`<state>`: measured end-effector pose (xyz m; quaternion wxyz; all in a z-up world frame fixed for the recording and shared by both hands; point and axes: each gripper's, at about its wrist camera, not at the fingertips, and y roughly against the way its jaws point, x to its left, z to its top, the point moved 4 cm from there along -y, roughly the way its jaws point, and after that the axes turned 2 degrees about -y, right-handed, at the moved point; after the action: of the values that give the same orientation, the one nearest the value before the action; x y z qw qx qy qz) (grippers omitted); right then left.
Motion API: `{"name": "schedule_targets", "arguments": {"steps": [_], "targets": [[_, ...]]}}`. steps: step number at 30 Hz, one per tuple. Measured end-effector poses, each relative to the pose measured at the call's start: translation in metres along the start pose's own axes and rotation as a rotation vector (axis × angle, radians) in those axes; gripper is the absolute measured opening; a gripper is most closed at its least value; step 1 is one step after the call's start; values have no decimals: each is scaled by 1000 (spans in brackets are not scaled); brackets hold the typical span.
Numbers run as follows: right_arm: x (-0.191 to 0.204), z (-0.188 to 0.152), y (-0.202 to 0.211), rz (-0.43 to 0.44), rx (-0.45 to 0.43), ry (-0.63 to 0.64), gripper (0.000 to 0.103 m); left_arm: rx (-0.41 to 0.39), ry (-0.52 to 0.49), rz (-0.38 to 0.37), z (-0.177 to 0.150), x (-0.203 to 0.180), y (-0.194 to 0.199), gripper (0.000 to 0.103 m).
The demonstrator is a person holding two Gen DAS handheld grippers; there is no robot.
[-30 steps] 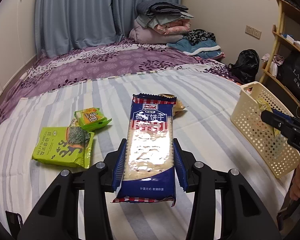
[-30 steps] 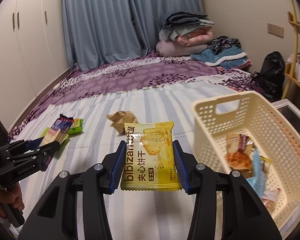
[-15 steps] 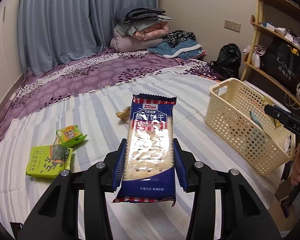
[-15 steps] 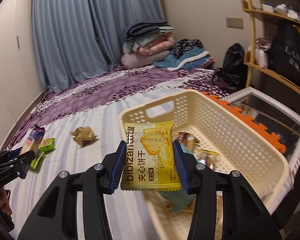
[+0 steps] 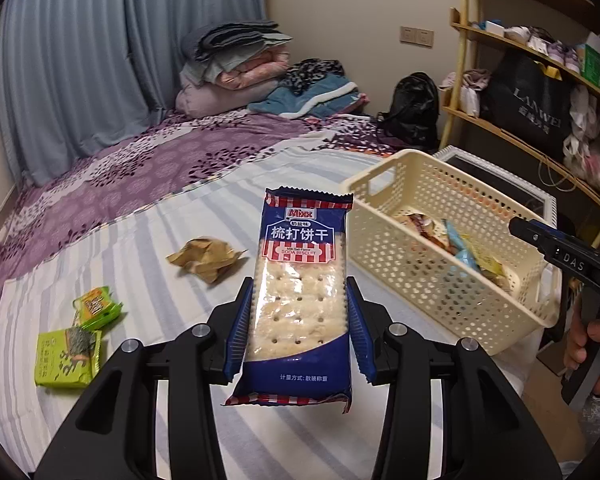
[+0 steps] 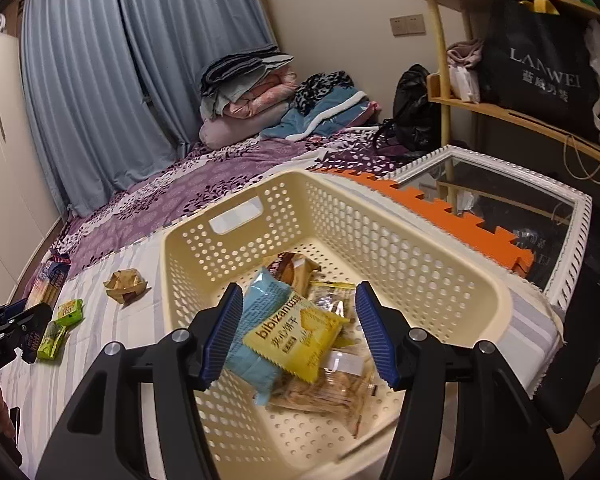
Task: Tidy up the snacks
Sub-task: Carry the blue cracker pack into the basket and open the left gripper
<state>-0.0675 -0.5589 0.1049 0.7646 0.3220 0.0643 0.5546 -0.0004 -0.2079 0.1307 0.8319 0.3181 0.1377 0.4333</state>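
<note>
Yellow packet (image 6: 296,336) dropped into basket (image 6: 380,240) — right gripper (image 6: 299,336) agape, empty | left gripper (image 5: 299,322) clamps soda biscuits (image 5: 302,288) | striped bedsheet (image 5: 180,280)

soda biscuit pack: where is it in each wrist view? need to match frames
Left wrist: soda biscuit pack at centre, upright, clamped in the left gripper.
Right wrist: same pack small at far left edge, above the left gripper.
Shared landmark: cream basket, right of centre in left view; centre in right view.
</note>
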Motion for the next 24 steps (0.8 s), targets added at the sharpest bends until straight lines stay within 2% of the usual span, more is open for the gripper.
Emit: {"name": "schedule_targets", "arguments": {"steps": [13, 24], "targets": [[-31, -2, 15, -20, -33, -31, 60, -9, -124, -143, 35, -87, -17, 45], [-54, -1, 27, -53, -58, -71, 60, 9, -219, -308, 41, -172, -27, 45]]}}
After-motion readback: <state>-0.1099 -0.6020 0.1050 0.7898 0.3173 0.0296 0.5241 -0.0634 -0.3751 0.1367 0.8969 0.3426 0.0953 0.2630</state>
